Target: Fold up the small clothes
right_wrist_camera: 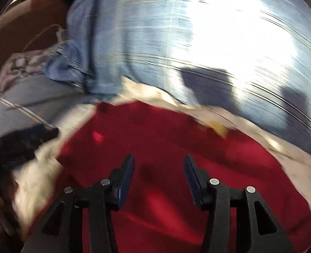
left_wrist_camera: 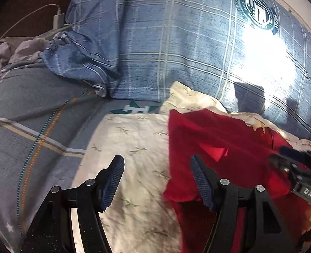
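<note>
A red garment lies crumpled on a cream patterned cloth on a bed. My left gripper is open and empty, hovering over the garment's left edge. The right gripper shows at the right edge of the left wrist view, over the garment. In the blurred right wrist view my right gripper is open and empty above the middle of the red garment. The left gripper shows at the left of that view.
A large blue plaid pillow lies behind the cloth, with bright sunlight on its right side. A grey striped bedsheet is to the left. A white charger and cable and bunched grey fabric lie far left.
</note>
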Motion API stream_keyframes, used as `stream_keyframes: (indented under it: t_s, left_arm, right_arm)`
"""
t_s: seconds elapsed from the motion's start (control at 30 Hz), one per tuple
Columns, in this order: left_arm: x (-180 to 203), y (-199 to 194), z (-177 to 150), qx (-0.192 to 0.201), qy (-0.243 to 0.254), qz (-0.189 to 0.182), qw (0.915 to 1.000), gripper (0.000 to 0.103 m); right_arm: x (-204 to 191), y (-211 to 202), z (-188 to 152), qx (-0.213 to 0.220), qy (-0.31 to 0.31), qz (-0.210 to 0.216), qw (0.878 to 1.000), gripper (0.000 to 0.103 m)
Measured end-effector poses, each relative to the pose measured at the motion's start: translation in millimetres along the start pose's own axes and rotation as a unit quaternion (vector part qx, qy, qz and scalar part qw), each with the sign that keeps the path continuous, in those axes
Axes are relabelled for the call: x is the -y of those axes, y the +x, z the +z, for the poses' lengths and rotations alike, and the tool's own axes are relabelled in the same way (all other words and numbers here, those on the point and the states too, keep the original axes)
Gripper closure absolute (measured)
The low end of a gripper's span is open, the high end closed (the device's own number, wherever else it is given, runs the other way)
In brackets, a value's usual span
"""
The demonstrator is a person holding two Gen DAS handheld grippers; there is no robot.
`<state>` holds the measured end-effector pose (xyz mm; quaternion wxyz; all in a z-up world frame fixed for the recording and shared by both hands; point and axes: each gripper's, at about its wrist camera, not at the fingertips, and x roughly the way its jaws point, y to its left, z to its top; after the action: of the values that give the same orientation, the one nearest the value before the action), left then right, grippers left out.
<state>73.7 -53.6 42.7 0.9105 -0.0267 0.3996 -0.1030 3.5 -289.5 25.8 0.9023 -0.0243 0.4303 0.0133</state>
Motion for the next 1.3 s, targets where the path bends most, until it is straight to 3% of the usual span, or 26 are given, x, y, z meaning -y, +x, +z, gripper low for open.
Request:
stream_keyframes:
  t_s: [0.1,0.2,0.27,0.37,0.5,0.6,0.7,0.8,1.1,1.3]
  left_arm:
    - [9,13,-2,-0.018,0.013,0.003,0.9997,0.038]
    - [20,32,-7,-0.05,0.041,0.04,0.9971,0.038]
    - [24,40,-9,-0.059,0.052,0.054,0.9954,0.036]
    - [27,36,-6,-0.056,0.046,0.058,0.9957,0.036]
    - [29,21,-1,-0.028,0.031,0.038,0.9984,0.036]
    - [31,18,-2,-0.024,0.034,0.026,0.9988,0.036]
    - [34,17,-5,-0.03,0.042,0.028,0.9983,0.036]
    - [36,14,-5,-0.027,0.046,0.026,0.9982,0.036]
    - [51,3,-5,-0.01,0.057,0.012,0.9982,0.036]
    - [57,13,-9,-0.028,0.06,0.005,0.9978,0.036]
  right_arm:
    - [39,-3,-27,-0.024,0.029,-0.062,0.997,0.053]
    - [74,-1,-48,-0.042,0.06,-0.119,0.99,0.055]
    - [88,-11,-52,-0.033,0.088,-0.099,0.991,0.055]
    - [91,-26,-51,-0.026,0.089,-0.115,0.989,0.053]
    - [92,-35,-44,-0.006,0.101,-0.101,0.99,0.053]
    - [91,-20,-40,-0.017,0.102,-0.093,0.99,0.053]
    - [92,7,-41,-0.051,0.095,-0.124,0.986,0.053]
    - [85,0,-40,-0.046,0.088,-0.141,0.985,0.052]
    - [62,-17,-57,-0.045,0.076,-0.126,0.988,0.047]
    - [59,-24,-63,-0.04,0.082,-0.123,0.988,0.046]
